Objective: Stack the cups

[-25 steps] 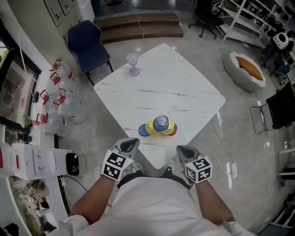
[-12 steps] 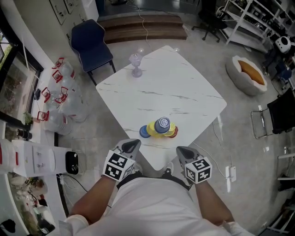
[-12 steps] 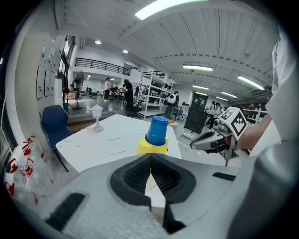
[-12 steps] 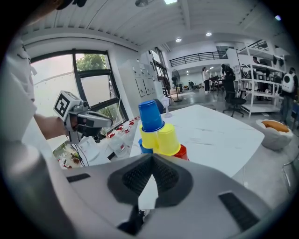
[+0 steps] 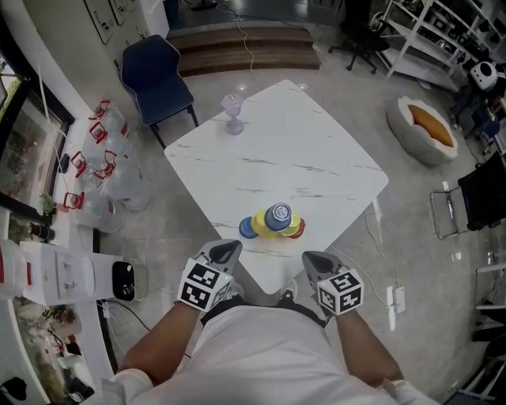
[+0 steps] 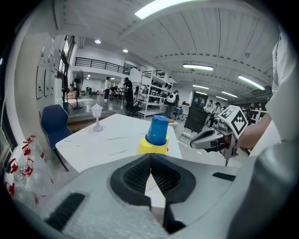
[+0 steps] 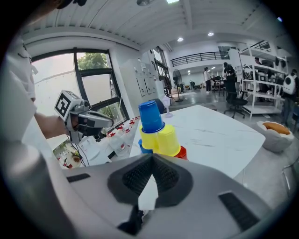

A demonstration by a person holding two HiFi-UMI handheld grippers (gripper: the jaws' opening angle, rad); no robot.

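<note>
Marble tabletop (image 5: 316, 150): cup cluster (image 5: 273, 219) stands at its corner, ahead of left claw (image 5: 224, 250) and right claw (image 5: 315, 259), both pressed together, empty. Risk: an unopened approach could topple it floorward.

Only the head view's framing is found changed. The table (image 5: 316, 150), the goblet (image 5: 232, 113) and the stack of cups (image 5: 276, 219) are registered slightly further right and lower than a second ago. The blue chair (image 5: 156, 75) is registered slightly further right.

White marble table (image 5: 316, 150), blue chair (image 5: 154, 75), grey floor (image 5: 411, 237), shelving (image 5: 423, 32), perhaps a pet bed (image 5: 427, 126), ceiling strip lights (image 6: 163, 7)
</note>
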